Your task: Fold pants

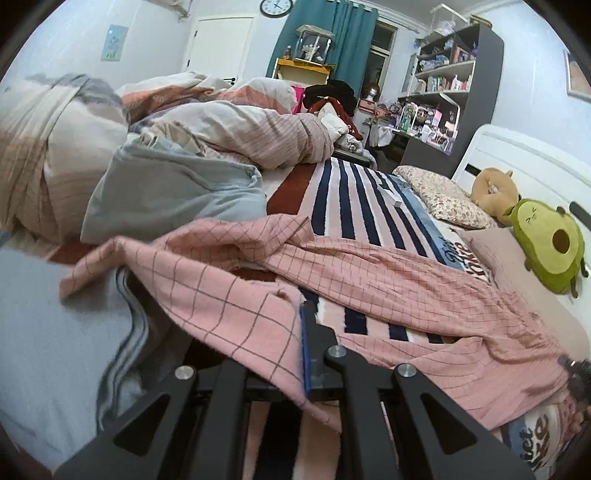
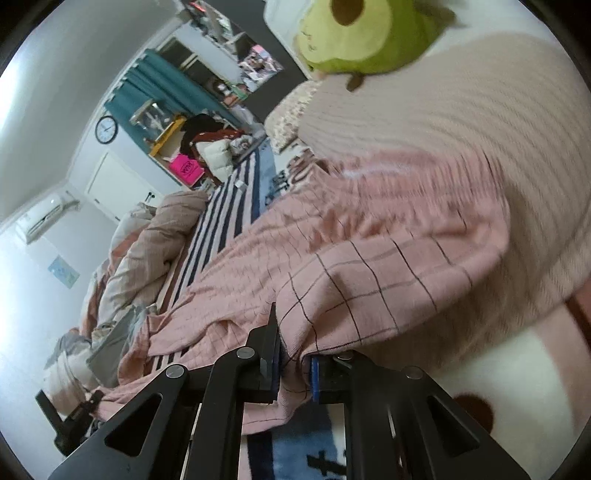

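Two grippers grasp one pair of pink checked pants spread across the striped blanket on the bed. From the left wrist, the left gripper is clenched on a fabric edge, lifting it off the blanket. From the right wrist, the right gripper pinches another bunched edge between its blue pads, beside the beige pillow under an avocado plush.

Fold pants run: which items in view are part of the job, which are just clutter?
Job:
pink checked pants
left gripper, shut on pants
right gripper, shut on pants

Clutter:
avocado plush
rumpled duvet
floral pillow
striped blanket
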`<state>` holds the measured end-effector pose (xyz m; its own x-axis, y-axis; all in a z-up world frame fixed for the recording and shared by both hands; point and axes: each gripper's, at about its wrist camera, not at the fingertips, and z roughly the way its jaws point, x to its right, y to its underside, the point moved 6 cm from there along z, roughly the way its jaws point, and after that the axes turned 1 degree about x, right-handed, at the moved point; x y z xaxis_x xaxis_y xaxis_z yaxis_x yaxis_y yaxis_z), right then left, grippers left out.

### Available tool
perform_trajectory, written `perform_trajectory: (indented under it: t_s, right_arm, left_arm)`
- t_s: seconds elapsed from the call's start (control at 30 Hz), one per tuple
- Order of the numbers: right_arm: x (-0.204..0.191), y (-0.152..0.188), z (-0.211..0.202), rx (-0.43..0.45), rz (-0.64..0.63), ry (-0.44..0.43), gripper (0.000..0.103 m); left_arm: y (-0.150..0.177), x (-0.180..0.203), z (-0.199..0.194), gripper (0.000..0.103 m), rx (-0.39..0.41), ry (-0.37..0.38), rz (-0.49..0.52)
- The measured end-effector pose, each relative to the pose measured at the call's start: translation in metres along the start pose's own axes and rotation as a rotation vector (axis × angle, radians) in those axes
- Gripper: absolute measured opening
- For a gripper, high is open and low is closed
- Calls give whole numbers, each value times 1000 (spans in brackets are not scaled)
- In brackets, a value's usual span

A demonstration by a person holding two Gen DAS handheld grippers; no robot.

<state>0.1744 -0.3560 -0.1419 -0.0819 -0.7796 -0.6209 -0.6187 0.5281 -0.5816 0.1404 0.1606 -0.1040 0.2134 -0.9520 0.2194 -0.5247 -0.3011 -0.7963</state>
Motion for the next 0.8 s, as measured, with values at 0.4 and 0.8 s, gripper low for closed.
perform_trajectory:
  t_s: [0.4, 0.8]
  right_arm:
    - [-57, -79, 53, -71, -257, 29, 6]
    - [-58, -132, 172, -89, -347, 166, 6]
  left_arm:
    - [-67, 16, 70, 4, -6, -13, 27]
    - [-107, 9, 170, 5, -50, -109, -18]
